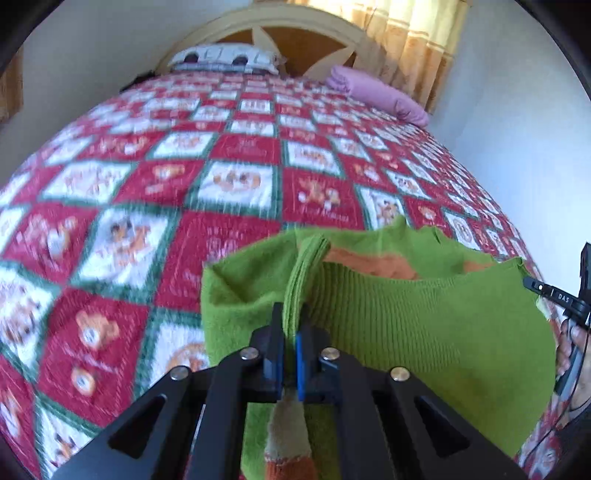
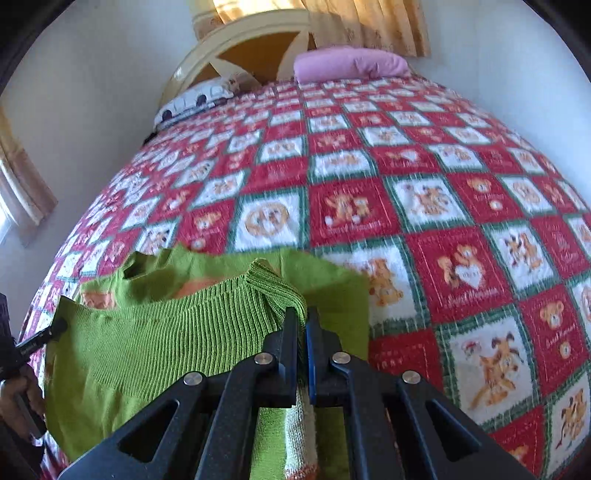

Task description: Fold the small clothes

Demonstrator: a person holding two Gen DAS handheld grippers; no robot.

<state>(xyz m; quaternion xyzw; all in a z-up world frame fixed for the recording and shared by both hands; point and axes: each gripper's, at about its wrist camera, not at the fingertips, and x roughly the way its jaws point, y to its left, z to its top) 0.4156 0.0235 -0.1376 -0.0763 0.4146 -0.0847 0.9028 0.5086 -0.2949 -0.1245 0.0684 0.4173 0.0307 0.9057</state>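
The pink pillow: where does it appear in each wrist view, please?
Left wrist view: the pink pillow lies upper right, at the far right corner of the bed.
Right wrist view: it lies top centre, right of the headboard.
Shared landmark: the headboard.
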